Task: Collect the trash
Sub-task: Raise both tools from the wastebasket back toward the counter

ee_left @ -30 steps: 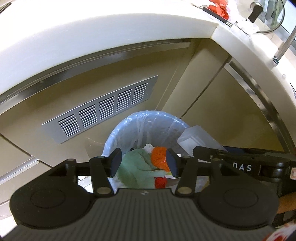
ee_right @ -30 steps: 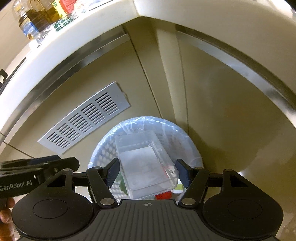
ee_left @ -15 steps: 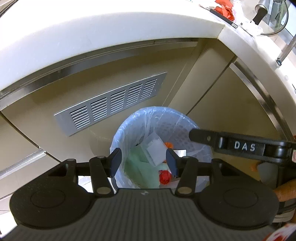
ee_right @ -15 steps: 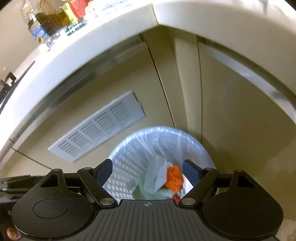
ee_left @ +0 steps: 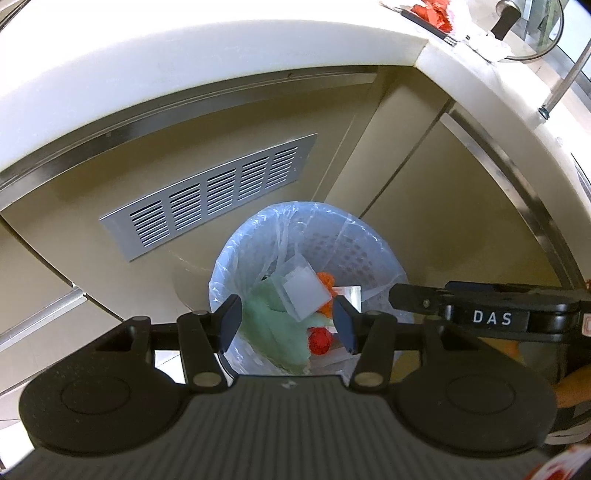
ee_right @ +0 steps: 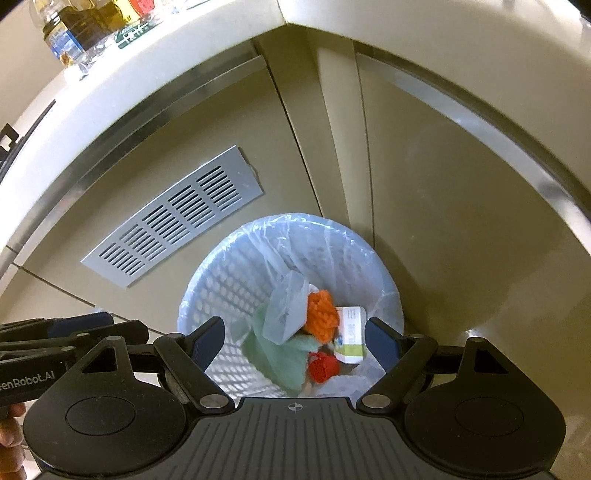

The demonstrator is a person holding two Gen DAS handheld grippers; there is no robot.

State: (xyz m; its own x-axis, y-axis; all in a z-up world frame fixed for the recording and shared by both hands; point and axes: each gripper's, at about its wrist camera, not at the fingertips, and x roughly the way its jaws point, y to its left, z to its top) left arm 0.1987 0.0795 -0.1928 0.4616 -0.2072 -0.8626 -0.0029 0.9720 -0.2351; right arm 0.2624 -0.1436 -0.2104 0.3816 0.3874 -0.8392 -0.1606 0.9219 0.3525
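A white mesh trash bin (ee_left: 354, 251) (ee_right: 221, 280) lined with a clear bag stands on the floor in the cabinet corner. Inside it lie a clear plastic container (ee_left: 304, 291) (ee_right: 286, 312), a green cloth (ee_left: 273, 332) (ee_right: 277, 356), an orange net (ee_right: 321, 314), a red cap (ee_left: 319, 340) (ee_right: 323, 367) and a small white-green box (ee_right: 352, 336). My left gripper (ee_left: 288, 325) is open and empty above the bin. My right gripper (ee_right: 295, 339) is open and empty above the bin; it also shows in the left wrist view (ee_left: 480, 314).
A grey vent grille (ee_left: 210, 192) (ee_right: 173, 218) sits in the cabinet front behind the bin. The white countertop (ee_left: 184, 55) overhangs above, with red trash (ee_left: 432, 9) at its far right and bottles (ee_right: 81, 22) on its left part.
The clear container left my right gripper and dropped into the bin. Both grippers have risen and pulled back, so the bin looks smaller.
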